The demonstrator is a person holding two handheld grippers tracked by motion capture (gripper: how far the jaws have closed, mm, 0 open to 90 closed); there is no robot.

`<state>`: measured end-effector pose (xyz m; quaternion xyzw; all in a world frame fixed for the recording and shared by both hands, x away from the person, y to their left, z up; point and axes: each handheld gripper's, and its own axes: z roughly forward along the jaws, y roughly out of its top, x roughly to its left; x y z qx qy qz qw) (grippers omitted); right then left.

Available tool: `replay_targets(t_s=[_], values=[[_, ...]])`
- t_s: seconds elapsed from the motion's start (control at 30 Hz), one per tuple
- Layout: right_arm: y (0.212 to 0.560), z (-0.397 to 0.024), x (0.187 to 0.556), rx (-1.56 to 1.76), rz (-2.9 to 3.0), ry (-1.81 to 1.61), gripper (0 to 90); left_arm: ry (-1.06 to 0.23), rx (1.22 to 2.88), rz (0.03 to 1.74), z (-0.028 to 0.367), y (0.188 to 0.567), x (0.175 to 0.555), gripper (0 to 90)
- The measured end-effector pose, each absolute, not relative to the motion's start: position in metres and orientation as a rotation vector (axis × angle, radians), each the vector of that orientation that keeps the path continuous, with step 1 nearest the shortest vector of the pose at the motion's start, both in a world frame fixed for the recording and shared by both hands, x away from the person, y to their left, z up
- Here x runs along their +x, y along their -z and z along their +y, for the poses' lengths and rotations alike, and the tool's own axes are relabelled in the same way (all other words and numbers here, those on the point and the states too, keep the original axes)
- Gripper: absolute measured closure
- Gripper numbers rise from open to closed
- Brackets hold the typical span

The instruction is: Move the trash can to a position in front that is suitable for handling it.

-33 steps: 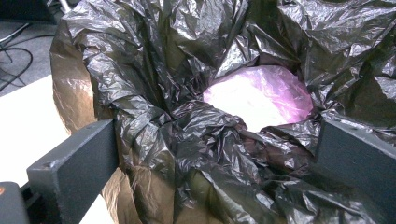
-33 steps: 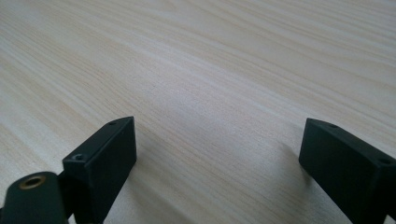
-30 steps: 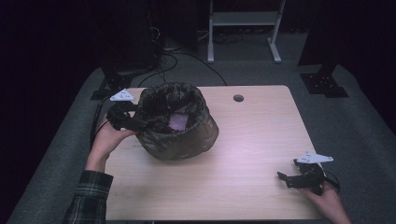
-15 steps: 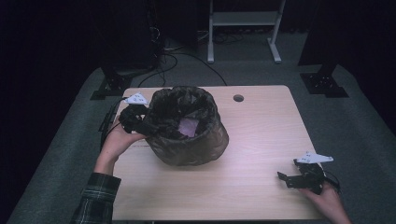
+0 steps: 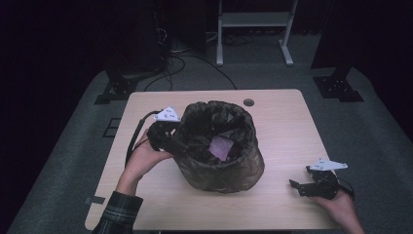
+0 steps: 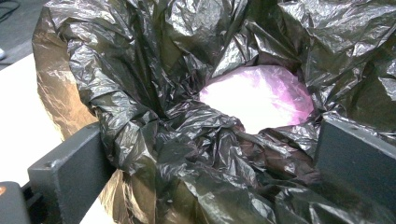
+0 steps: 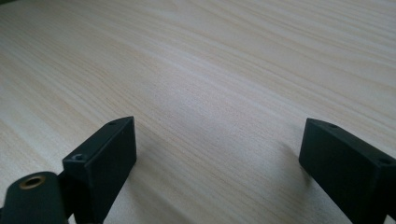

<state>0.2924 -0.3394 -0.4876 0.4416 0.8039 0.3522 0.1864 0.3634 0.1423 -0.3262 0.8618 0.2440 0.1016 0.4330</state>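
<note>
A bin lined with a crinkled black plastic bag [image 5: 219, 165] stands in the middle of the wooden table [image 5: 287, 126]. Something pale pink [image 5: 221, 146] lies inside it, seen close up as the pink patch [image 6: 259, 100]. My left gripper [image 5: 174, 141] is at the bin's left rim, open, its jaws spread wide on either side of the bunched bag rim [image 6: 205, 154]. My right gripper [image 5: 299, 187] rests low near the table's front right corner, open, with only bare wood [image 7: 210, 70] between its jaws.
A small round grommet [image 5: 249, 102] sits near the table's far edge. Beyond the table are dark floor, cables and a white metal stand [image 5: 253, 29]. Black stand feet [image 5: 338, 87] lie at the right.
The bin has shifted right and toward the front of the table, and my left gripper has travelled with it at its rim. The right gripper has stayed put.
</note>
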Motion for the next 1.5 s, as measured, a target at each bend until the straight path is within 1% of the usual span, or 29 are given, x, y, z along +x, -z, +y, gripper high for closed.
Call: replay_targets(t_s=[0.27, 0.77, 1.03, 1.3, 1.5], values=[[0.488, -0.340, 0.294, 1.231, 2.273, -0.994, 10.0, -0.208, 2.132, 0.534, 0.119, 0.329, 0.346, 0.0], [0.488, -0.340, 0.294, 1.231, 2.273, -0.994, 10.0, -0.155, 2.162, 0.418, 0.080, 0.329, 0.314, 0.0], [0.488, -0.340, 0.294, 1.231, 2.272, -0.994, 10.0, -0.120, 2.173, 0.356, 0.061, 0.330, 0.304, 0.0], [0.488, -0.340, 0.294, 1.232, 2.272, -0.993, 10.0, -0.096, 2.170, 0.310, 0.051, 0.330, 0.294, 0.0], [0.488, -0.340, 0.294, 1.231, 2.272, -0.993, 10.0, -0.126, 2.119, 0.328, 0.061, 0.321, 0.296, 0.0]])
